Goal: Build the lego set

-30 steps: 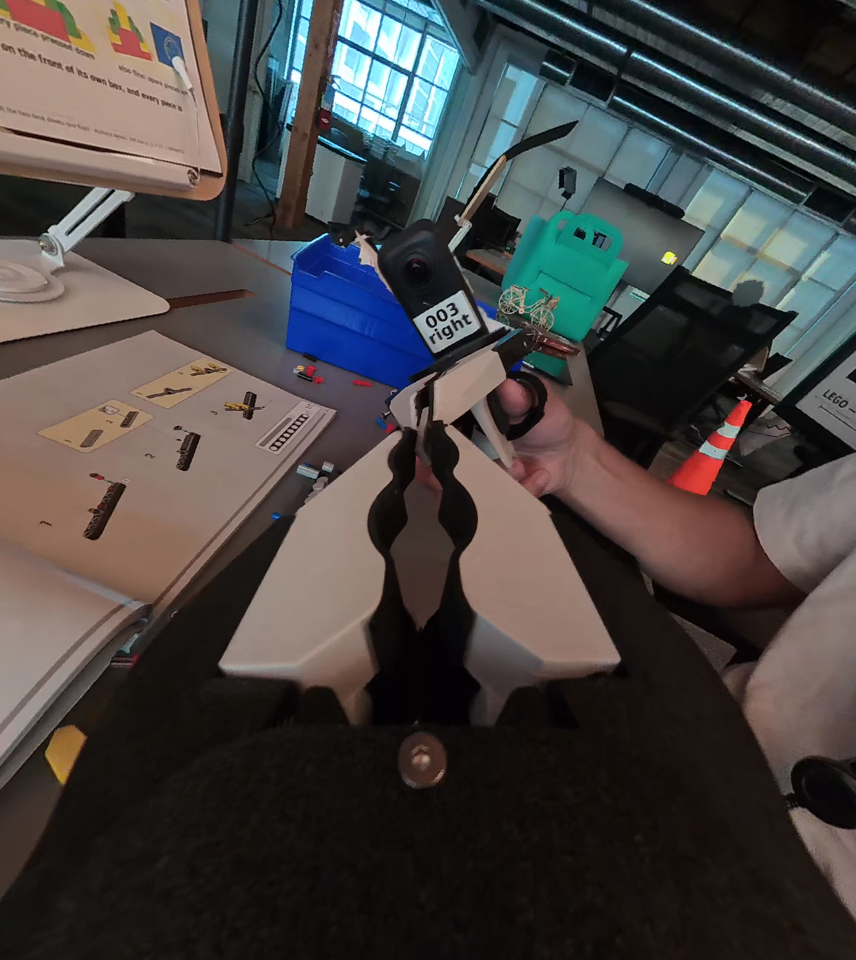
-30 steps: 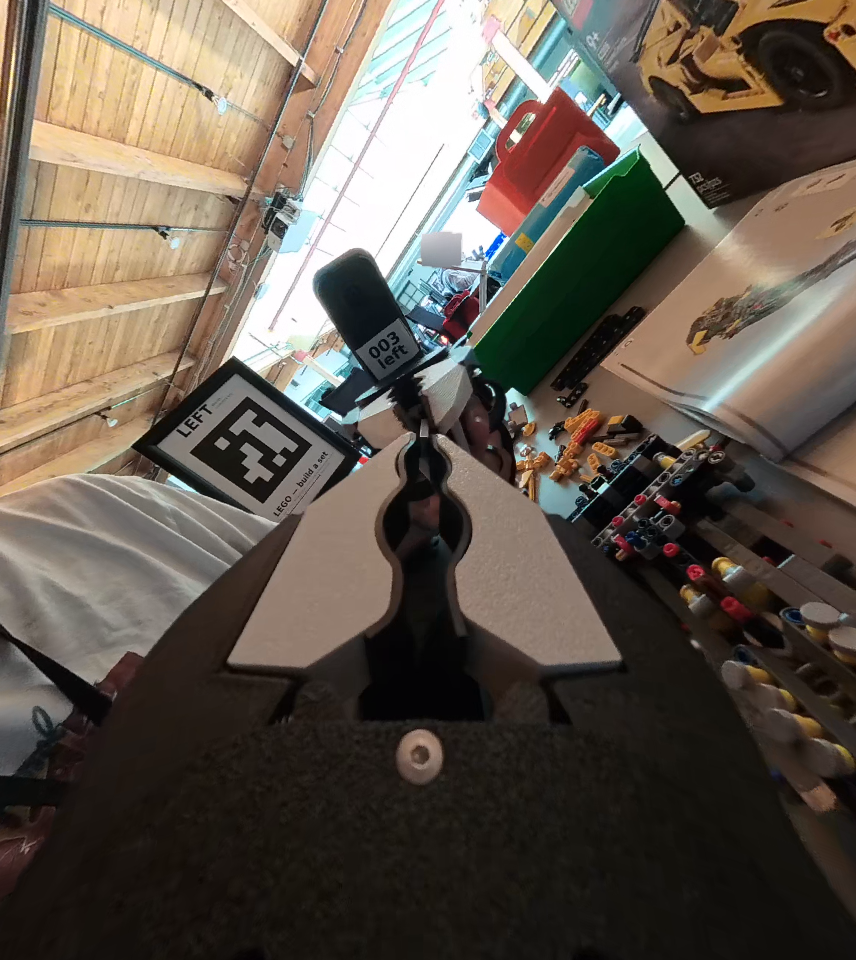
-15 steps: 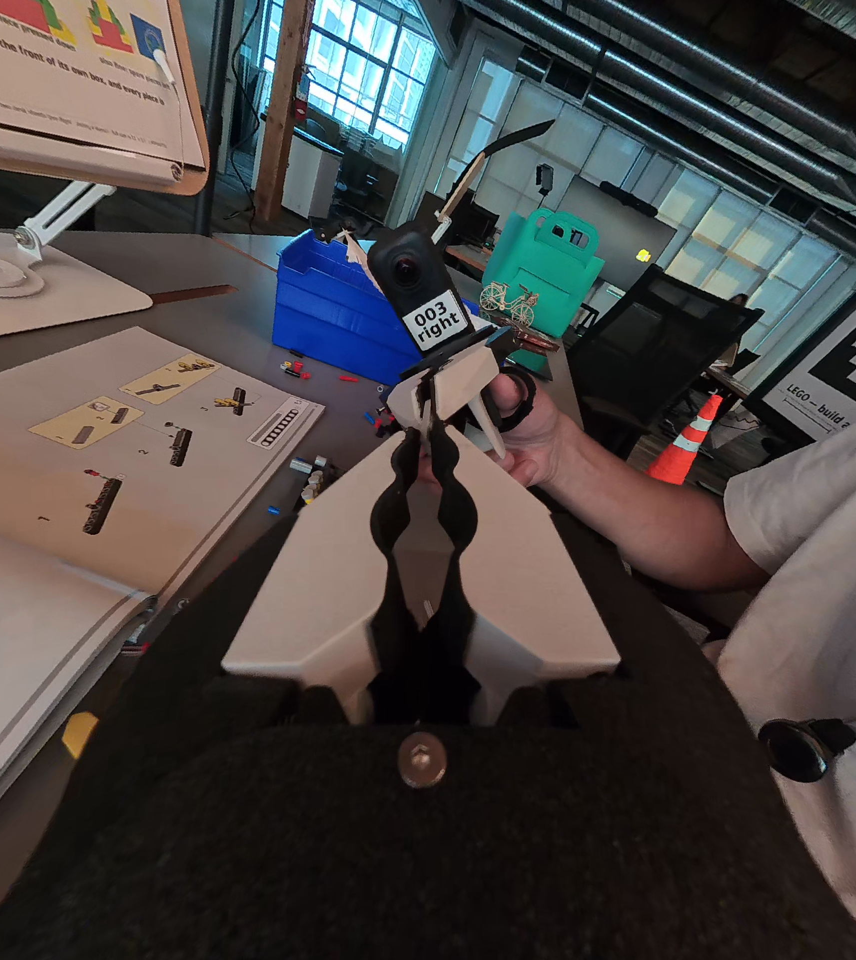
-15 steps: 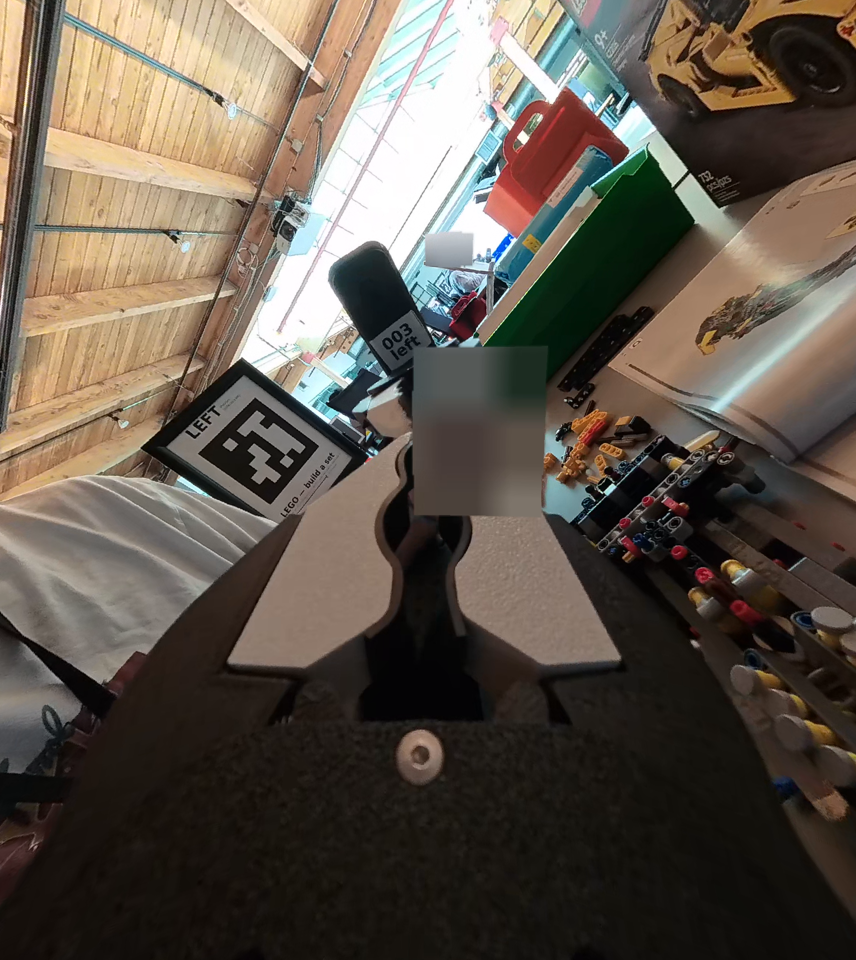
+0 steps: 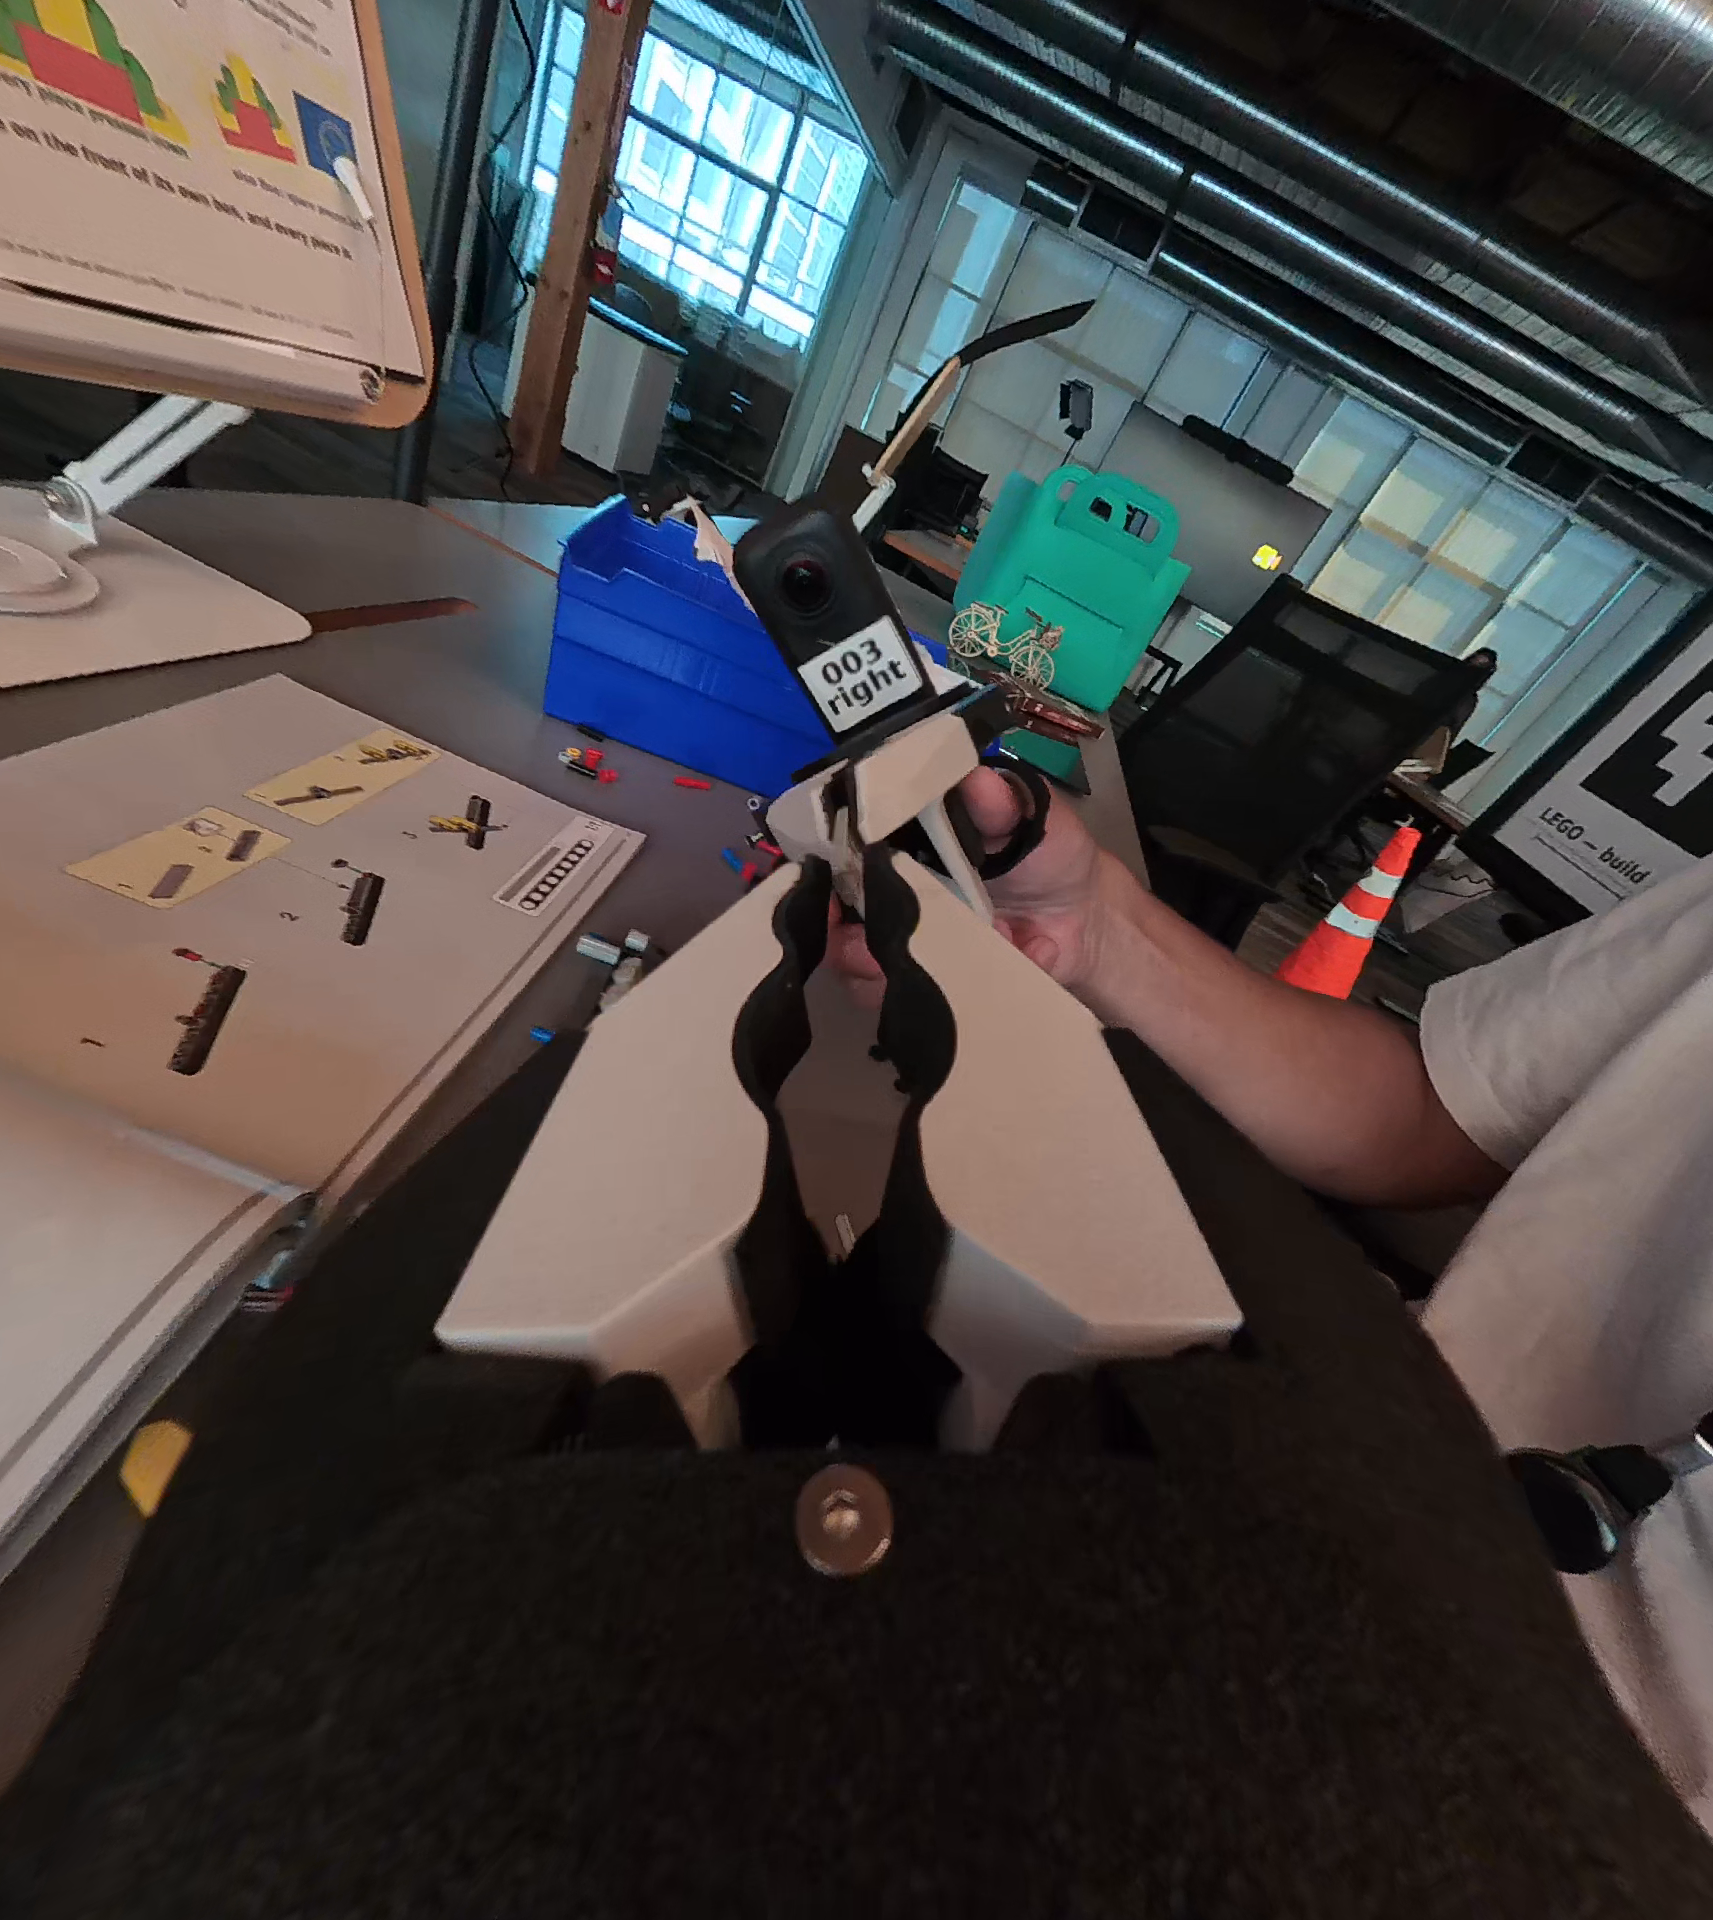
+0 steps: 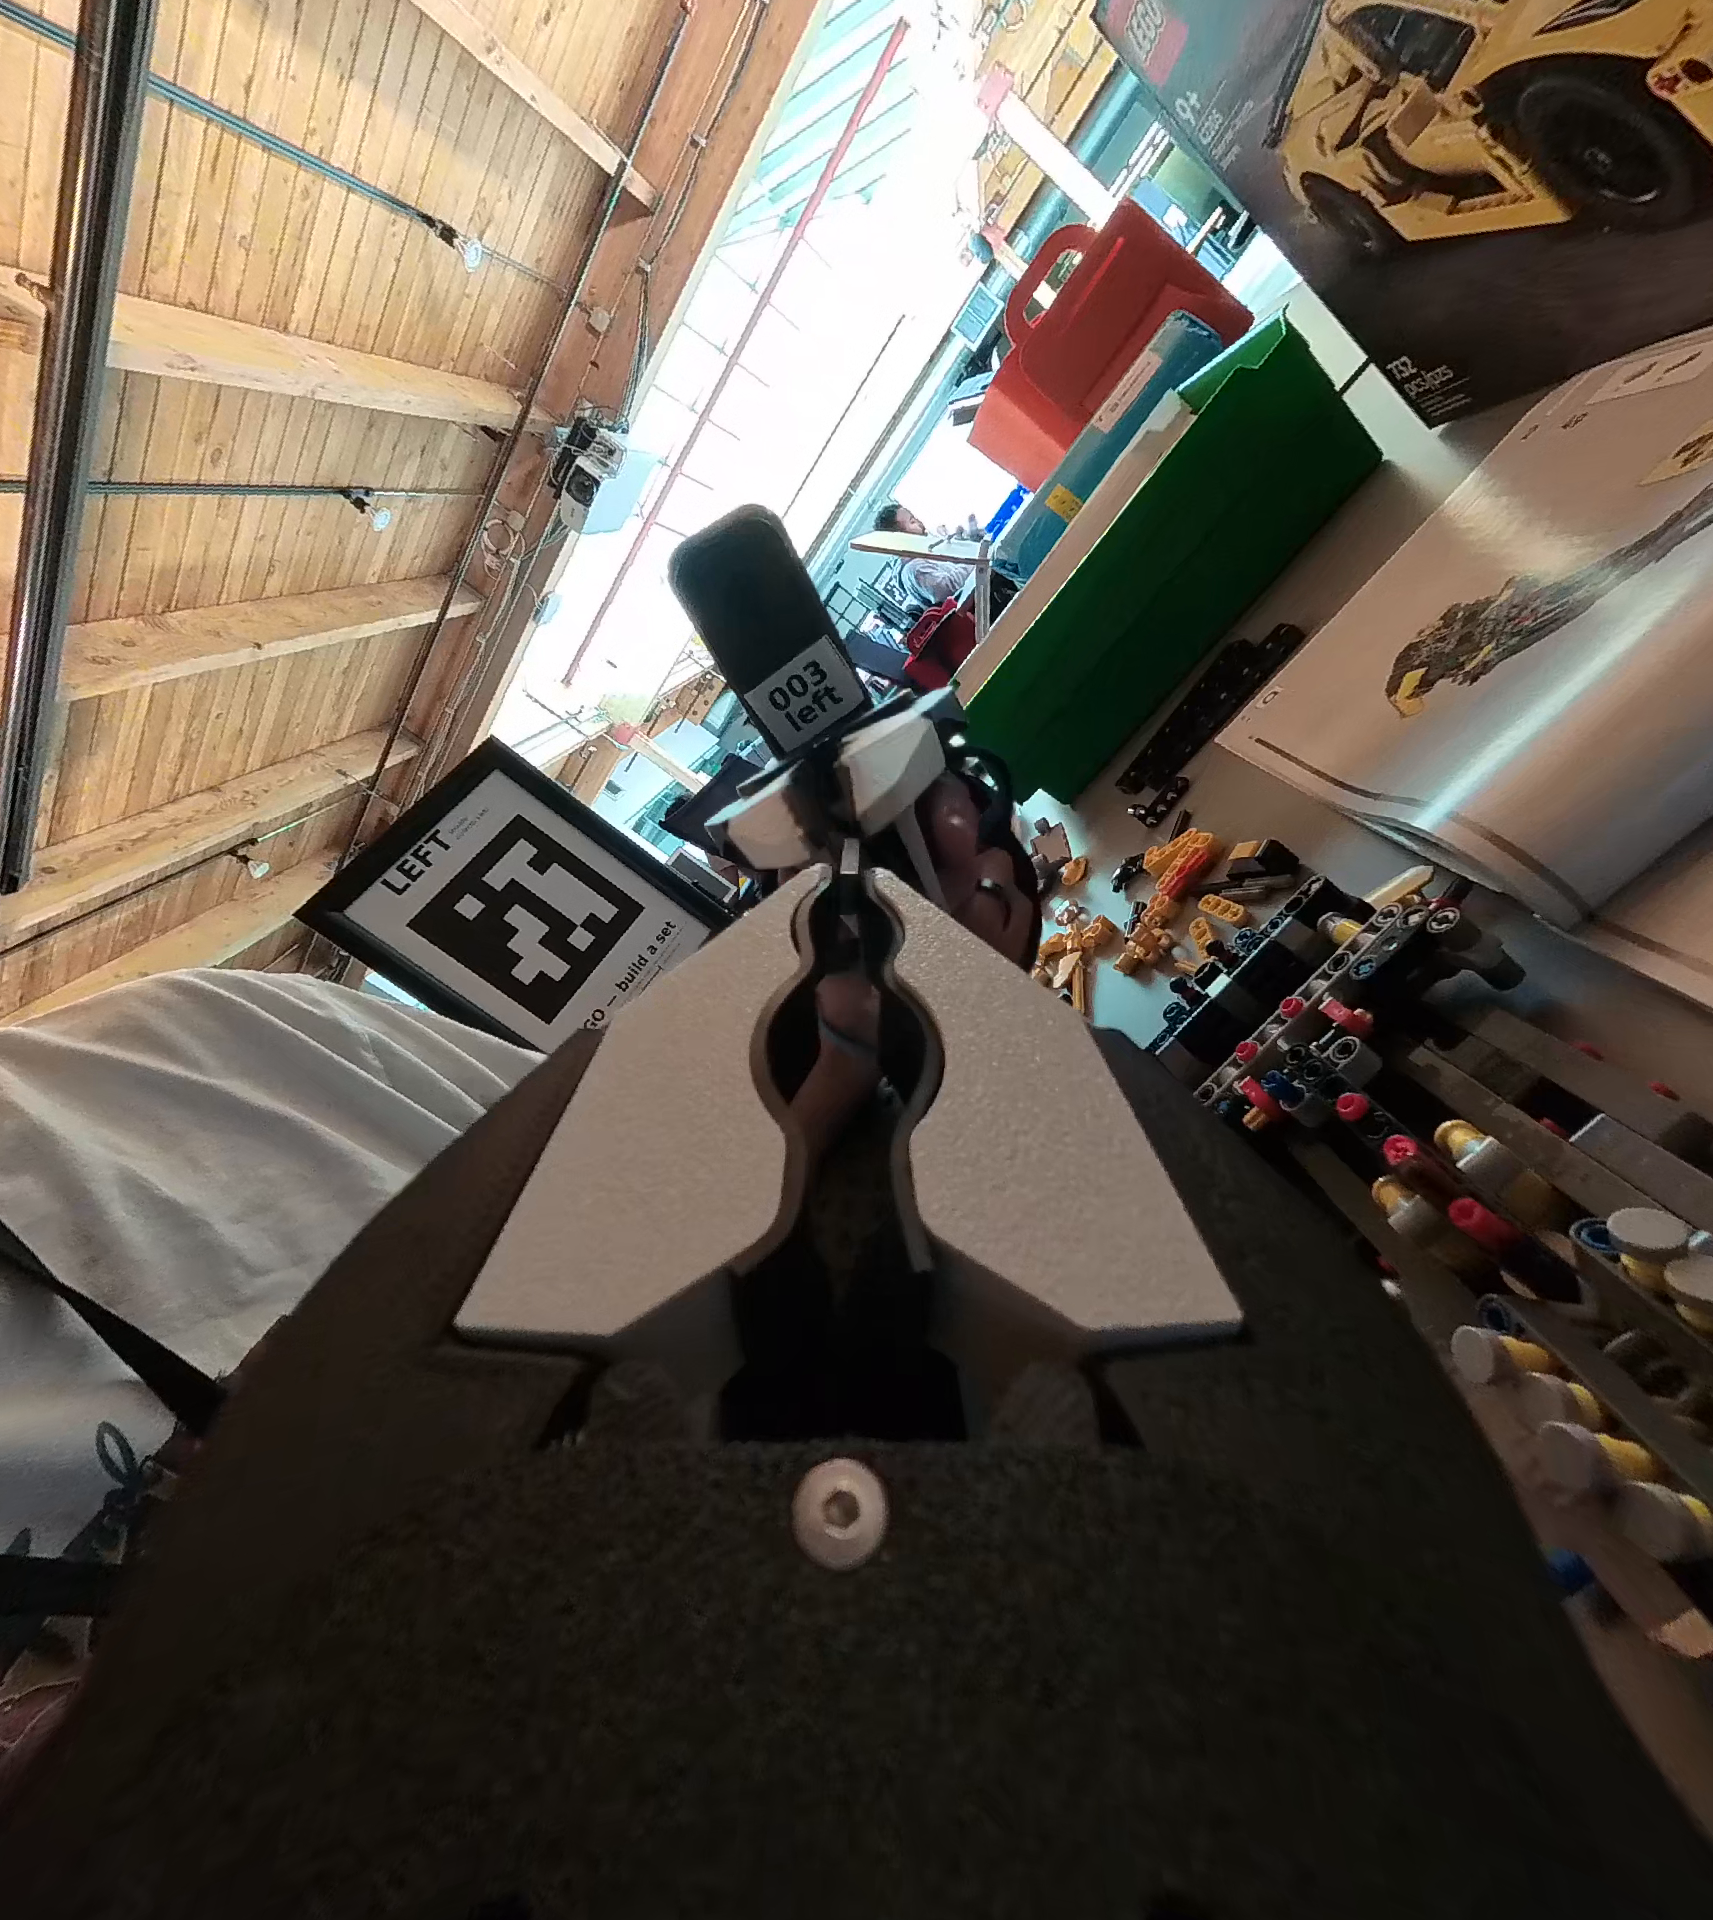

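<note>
Left hand-held gripper (image 5: 847,883) and right hand-held gripper (image 6: 844,883) are raised above the counter (image 5: 436,644), tip to tip. Both sets of fingers are drawn nearly together at the tips. A thin pale sliver is seen between the right fingers in the right wrist view; whether it is a lego part being grasped, and which gripper carries it, cannot be told. Judged: a small piece is being mated or passed in mid-air, away from clutter, so both cameras face the joint.

Partly built lego assembly (image 6: 1351,997), black beams with red and yellow pins, is left on the counter beside loose orange parts (image 6: 1153,894). Open instruction booklet (image 5: 239,894) lies flat just beside the left gripper, for reference. A blue bin (image 5: 644,644), green bin (image 6: 1174,582) and set box (image 6: 1517,145) stand farther off. Scattered small pins (image 5: 592,764) lie before the blue bin. Each gripper blocks the other's view of the contact point
</note>
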